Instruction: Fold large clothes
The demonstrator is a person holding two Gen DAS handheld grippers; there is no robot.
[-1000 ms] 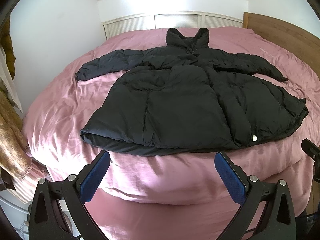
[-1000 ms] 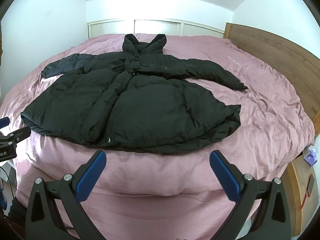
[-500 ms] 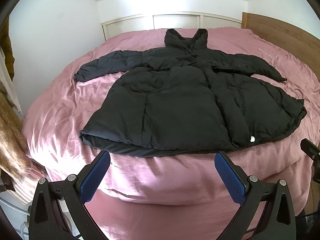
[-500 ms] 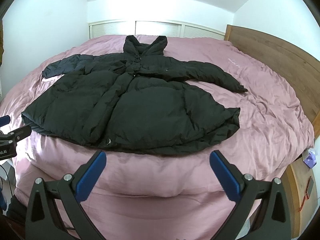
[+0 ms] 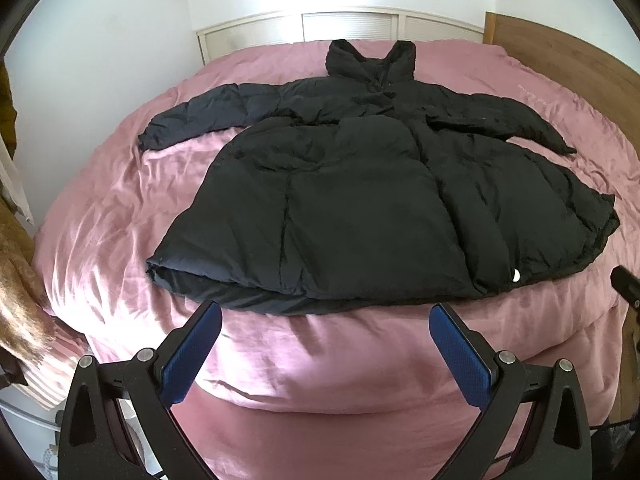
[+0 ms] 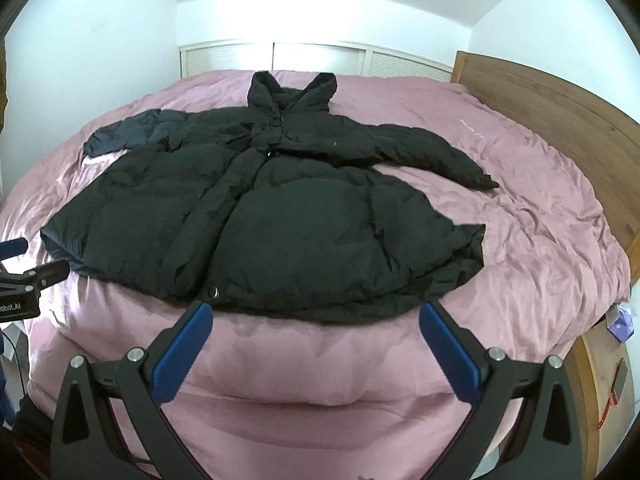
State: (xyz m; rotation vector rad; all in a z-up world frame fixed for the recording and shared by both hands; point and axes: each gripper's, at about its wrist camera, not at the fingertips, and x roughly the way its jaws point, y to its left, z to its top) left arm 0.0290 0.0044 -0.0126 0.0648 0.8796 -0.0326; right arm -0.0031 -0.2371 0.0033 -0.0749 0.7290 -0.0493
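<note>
Left wrist view: the coat lies spread flat on the bed, hem at the near edge, so easy reach; left hand-held gripper gapes, empty. Right wrist view: right hand-held gripper likewise wide, short of the hem, nothing folded yet.

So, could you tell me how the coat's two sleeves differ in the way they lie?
In the left wrist view, the left sleeve looks plump, its cuff blunt; the right sleeve tapers to a flat pointed cuff. The left lies clear of the coat's skirt; the right hugs it. Both are black, quilted, spread outward on the pink duvet.
</note>
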